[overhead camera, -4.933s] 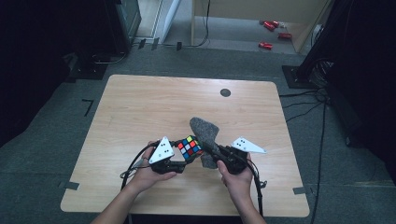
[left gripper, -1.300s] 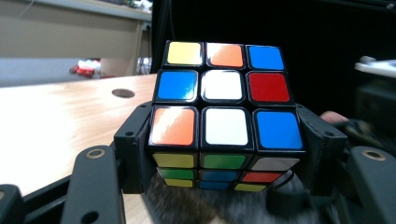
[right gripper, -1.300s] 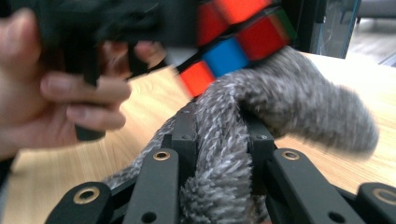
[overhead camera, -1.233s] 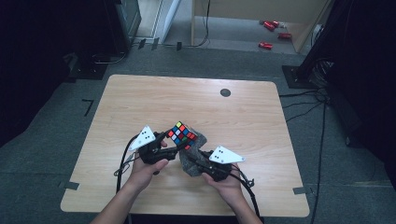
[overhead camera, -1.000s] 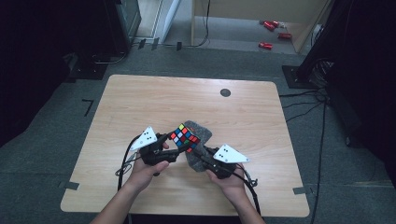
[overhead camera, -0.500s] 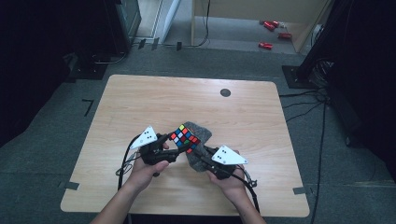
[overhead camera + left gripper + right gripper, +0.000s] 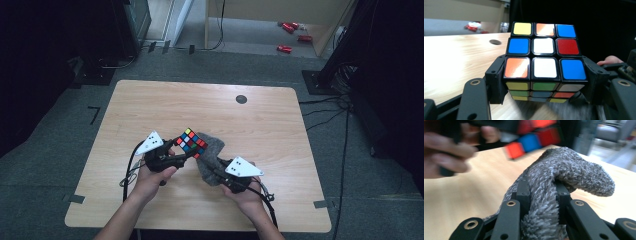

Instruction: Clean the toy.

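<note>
Table edges: wooden table [image 7: 150, 110] with rounded corners; both hands work near its near edge, a little left of the middle
Open room: the far half of the top is bare but for a small dark round hole [image 7: 241, 99]; the wood right of the right gripper and left of the left gripper is free too
Floor: grey carpet around the table, red bits [image 7: 291, 36] far behind it
Cube: a colour puzzle cube [image 7: 544, 62], hard glossy stickers in a black frame, three by three per face, square-edged; top face shows yellow, orange, blue, white and red
Cloth: grey fuzzy cloth [image 7: 564, 172], soft and nappy, bunched into a thick folded roll that droops past the jaws
Left gripper: [image 7: 544, 82] jaws clamped on the cube's two opposite sides at its nearest row, holding it off the table, tilted
Right gripper: [image 7: 541, 195] jaws pinch the cloth between them; they have just been easing apart a little, with the cloth between them and against both pads
Where: in the high view the cube [image 7: 191, 142] sits just above and left of the cloth [image 7: 212, 155]; whether they touch I cannot tell
Hands: left hand [image 7: 150, 177] and right hand [image 7: 247, 195] come in from the near edge
</note>
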